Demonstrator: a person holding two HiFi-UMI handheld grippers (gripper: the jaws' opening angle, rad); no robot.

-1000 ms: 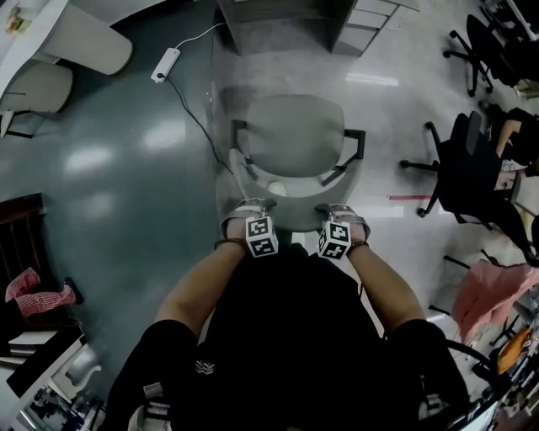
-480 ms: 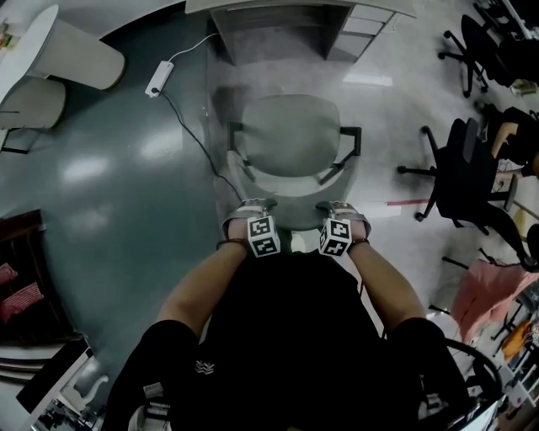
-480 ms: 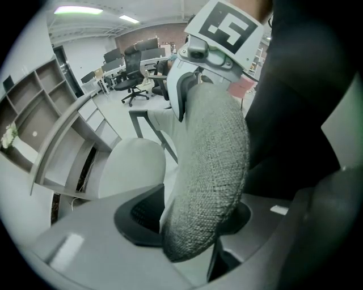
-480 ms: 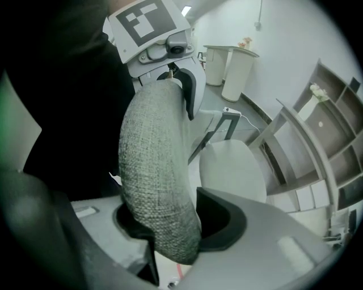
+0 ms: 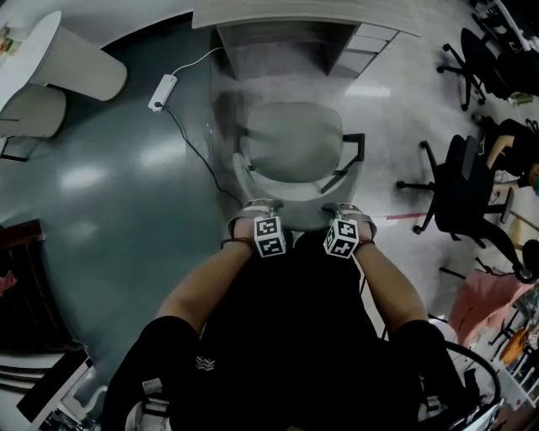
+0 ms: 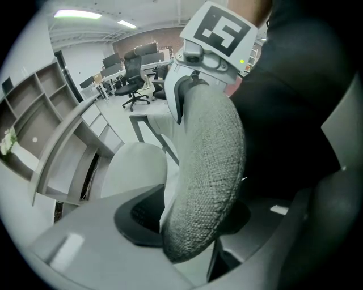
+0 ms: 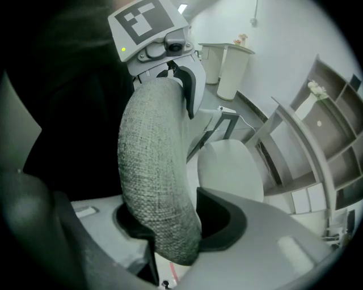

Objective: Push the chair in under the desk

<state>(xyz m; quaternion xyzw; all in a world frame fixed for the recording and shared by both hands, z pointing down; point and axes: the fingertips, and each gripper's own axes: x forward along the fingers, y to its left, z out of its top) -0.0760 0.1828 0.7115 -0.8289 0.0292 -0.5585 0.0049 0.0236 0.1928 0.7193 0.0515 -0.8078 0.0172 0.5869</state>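
Both forearms forward, left claw (image 5: 253, 207) and right claw (image 5: 345, 209) steeply downward (each pinching the backrest of the chair (image 5: 295, 143)).

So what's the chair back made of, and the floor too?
Chair back: looks like grey woven fabric, probably over padding; the coarse weave and soft rounded edge show. Floor: smooth and glossy, maybe vinyl or a coating; bright lights reflect on it.

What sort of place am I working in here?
Most likely an open-plan office. A grey desk with a drawer unit stands ahead of the grey chair, black swivel chairs are off to the right, and more desks with chairs fill the background.
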